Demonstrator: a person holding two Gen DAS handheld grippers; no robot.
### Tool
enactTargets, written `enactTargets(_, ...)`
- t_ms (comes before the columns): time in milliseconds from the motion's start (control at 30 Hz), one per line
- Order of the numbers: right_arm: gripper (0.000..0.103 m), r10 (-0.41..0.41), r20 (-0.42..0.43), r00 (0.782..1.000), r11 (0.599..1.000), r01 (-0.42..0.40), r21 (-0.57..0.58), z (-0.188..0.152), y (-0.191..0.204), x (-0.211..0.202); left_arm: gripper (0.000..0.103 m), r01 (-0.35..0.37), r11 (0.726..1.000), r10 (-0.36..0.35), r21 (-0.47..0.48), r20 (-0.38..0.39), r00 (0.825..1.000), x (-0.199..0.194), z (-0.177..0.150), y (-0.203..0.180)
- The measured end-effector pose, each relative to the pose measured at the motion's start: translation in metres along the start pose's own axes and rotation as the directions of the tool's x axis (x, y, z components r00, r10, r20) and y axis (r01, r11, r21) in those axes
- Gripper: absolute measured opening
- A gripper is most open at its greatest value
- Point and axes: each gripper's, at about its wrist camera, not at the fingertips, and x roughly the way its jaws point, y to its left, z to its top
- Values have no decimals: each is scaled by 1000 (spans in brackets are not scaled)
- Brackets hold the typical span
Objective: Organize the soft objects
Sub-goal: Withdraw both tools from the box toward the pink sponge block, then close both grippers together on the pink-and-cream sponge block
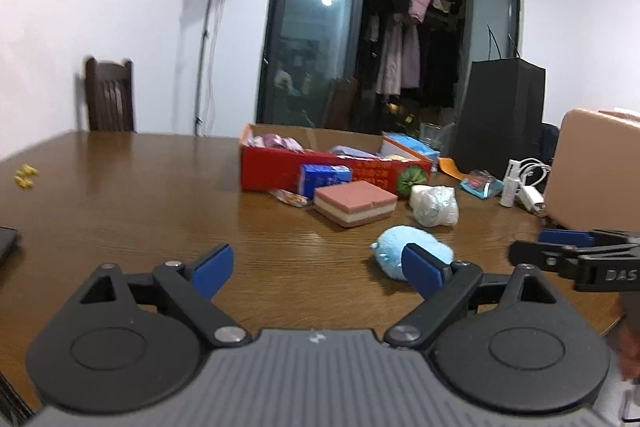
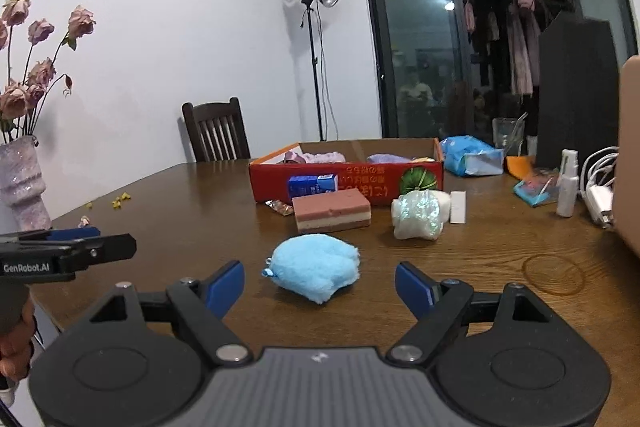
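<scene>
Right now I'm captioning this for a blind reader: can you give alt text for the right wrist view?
Open right tongs hover over a wooden table, aimed at a fluffy blue plush lying just ahead. Beyond it sit a layered pink sponge block and a red cardboard box holding soft items.

blue plush (image 1: 404, 247) partly hidden, box (image 2: 348, 179) contents unclear

Glossy grained wood worktop (image 2: 192, 211), fluffy blue plush toy (image 2: 316, 269), red cardboard box (image 2: 344, 179), matt layered sponge block (image 2: 331, 213), crinkly iridescent plastic-wrapped bundle (image 2: 418, 215)

"GenRobot.AI" on left gripper (image 2: 86, 245)
</scene>
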Motion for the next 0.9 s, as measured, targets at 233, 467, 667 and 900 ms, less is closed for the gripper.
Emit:
enactTargets(233, 67, 61, -37, 997, 998, -59, 37, 53, -36, 89, 77, 123, 992, -123, -10, -81, 989, 101, 53, 4)
enactTargets(467, 49, 107, -194, 975, 991, -89, 98, 94, -64, 223, 48, 182, 966, -223, -182, -246, 943, 221, 68, 23)
enactTargets(667, 41, 141, -223, 965, 982, -109, 152, 74, -82, 275, 37, 231, 940, -289, -251, -230, 929, 244, 48, 44)
enactTargets(900, 32, 253, -326, 911, 959, -193, 205, 80, -84, 255, 37, 241, 923, -323, -301, -262, 909, 239, 50, 57)
